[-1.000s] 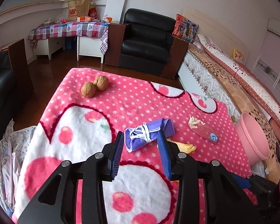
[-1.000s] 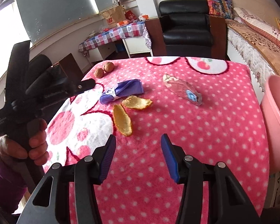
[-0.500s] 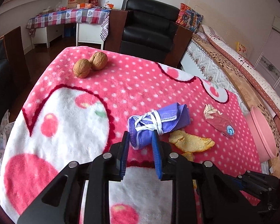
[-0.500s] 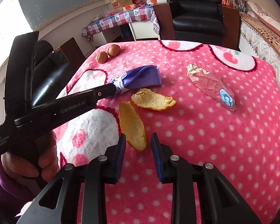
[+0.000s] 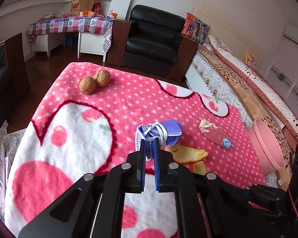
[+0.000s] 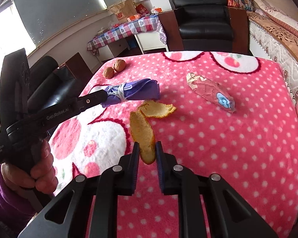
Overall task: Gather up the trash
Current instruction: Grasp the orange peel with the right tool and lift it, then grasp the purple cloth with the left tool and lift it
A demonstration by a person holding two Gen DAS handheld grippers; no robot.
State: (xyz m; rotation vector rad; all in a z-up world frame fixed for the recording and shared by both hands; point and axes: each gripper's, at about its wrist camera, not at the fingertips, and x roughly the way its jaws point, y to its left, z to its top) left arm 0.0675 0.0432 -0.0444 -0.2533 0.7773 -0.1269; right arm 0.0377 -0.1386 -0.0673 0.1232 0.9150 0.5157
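Note:
A rolled purple face mask [image 5: 169, 130] tied with its white loops lies mid-blanket. My left gripper [image 5: 149, 141] has its near end between the pads; the jaws are closing and pinch the fabric. The right wrist view shows that gripper [image 6: 104, 96] at the mask's [image 6: 137, 90] left end. My right gripper [image 6: 147, 144] is closing too, its pads against the sides of a long orange peel [image 6: 142, 129]. A second peel [image 6: 159, 109] lies just beyond it. Further right lies a crumpled pink wrapper [image 6: 210, 91].
Two walnuts [image 5: 95, 81] sit near the far left edge of the pink dotted blanket [image 5: 129, 103]. A pink bin [image 5: 268, 144] stands off the blanket's right side, beside a bed. A hand [image 6: 39, 170] in a purple sleeve holds the left gripper.
Both grippers moved forward to their items and their jaws narrowed from wide to nearly together. The left now pinches the mask's end, the right the long peel.

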